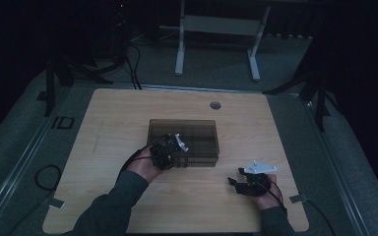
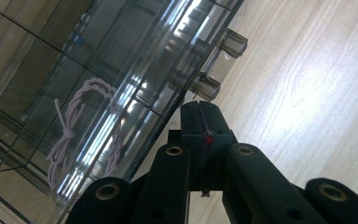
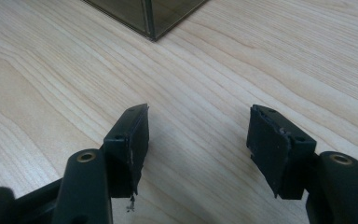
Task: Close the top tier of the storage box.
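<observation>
Left gripper (image 1: 170, 150): jaws fully closed, pads pressed flat together with nothing between them. In the left gripper view, left gripper (image 2: 200, 116) fingertips sit just beside the front wall of the smoked clear box (image 2: 98, 84), directly below the two round knobs (image 2: 219, 63) on that wall; contact with the knobs not determinable. Wall of the box runs up and to the left of the closed fingertips. Inside the box, behind the wall and to the left of the fingertips: a pale braided cord (image 2: 79, 126), looped and knotted, lying on the box floor.

From the high view: smoked clear box (image 1: 183, 142) at mid-table, left gripper against its near edge, held by the left hand (image 1: 145, 167).

Right gripper (image 1: 248, 184): jaws spread wide, empty, bare wooden table (image 3: 214, 70) between the pads. In the right gripper view, right gripper (image 3: 198, 140) points along the tabletop; one corner of the box (image 3: 151, 18) lies well ahead of the fingertips, apart from them, toward the left pad's side. In the high view, right gripper sits near the table's front edge, well apart from the box, held by the right hand (image 1: 266, 194).
</observation>
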Demonstrator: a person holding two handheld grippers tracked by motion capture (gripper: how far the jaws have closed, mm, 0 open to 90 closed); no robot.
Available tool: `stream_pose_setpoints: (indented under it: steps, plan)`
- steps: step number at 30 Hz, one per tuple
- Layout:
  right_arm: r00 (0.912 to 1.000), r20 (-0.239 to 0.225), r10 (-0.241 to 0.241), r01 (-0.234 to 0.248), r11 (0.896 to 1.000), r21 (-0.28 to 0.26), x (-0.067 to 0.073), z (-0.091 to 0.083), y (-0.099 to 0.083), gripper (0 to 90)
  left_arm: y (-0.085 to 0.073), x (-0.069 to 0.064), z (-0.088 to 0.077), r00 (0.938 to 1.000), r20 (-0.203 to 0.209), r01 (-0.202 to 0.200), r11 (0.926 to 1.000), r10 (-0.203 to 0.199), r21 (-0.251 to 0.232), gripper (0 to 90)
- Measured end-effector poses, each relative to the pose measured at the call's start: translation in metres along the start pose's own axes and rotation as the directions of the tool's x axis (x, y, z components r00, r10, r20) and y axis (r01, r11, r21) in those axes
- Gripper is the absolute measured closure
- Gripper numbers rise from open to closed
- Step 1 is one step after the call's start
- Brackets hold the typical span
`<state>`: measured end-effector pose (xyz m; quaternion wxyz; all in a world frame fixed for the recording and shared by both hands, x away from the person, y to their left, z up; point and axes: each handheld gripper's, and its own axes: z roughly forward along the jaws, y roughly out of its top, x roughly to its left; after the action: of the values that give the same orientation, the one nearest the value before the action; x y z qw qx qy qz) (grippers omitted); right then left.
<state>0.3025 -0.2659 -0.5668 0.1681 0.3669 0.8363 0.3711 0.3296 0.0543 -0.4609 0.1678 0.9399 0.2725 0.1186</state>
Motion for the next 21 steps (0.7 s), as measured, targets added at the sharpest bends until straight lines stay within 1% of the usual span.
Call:
stream_pose_setpoints:
  steps: [5, 8, 10, 14, 16, 21]
  plan:
    - [1.0, 0.0, -0.001, 0.001, 1.0, 0.0, -0.0001, 0.0, 0.0, 39.0, 0.0011, 0.0023, 0.0015, 0.9999, -0.009, 0.013, 0.9999, -0.013, -0.007, 90.0]
    - [1.0, 0.0, -0.002, 0.002, 1.0, 0.0, -0.0001, 0.0001, 0.0, 39.0, 0.0017, 0.0035, 0.0025, 0.9996, -0.023, 0.017, 0.9998, -0.018, -0.013, 90.0]
    - [1.0, 0.0, -0.002, 0.002, 1.0, 0.0, -0.0001, 0.0001, 0.0, 39.0, 0.0023, 0.0044, 0.0031, 0.9989, -0.035, 0.031, 0.9993, -0.032, -0.022, 90.0]
    - [1.0, 0.0, -0.001, 0.001, 1.0, 0.0, 0.0, 0.0001, 0.0, 39.0, 0.0038, 0.0062, 0.0043, 0.9977, -0.049, 0.045, 0.9984, -0.046, -0.033, 90.0]
    - [1.0, 0.0, -0.001, 0.001, 1.0, 0.0, -0.0001, 0.0001, 0.0, 39.0, 0.0041, 0.0064, 0.0047, 0.9974, -0.048, 0.051, 0.998, -0.053, -0.037, 90.0]
    - [1.0, 0.0, -0.001, 0.001, 1.0, 0.0, -0.0001, 0.0, -0.0001, 39.0, 0.0042, 0.0039, 0.0059, 0.9964, -0.065, 0.052, 0.9978, -0.054, -0.042, 90.0]
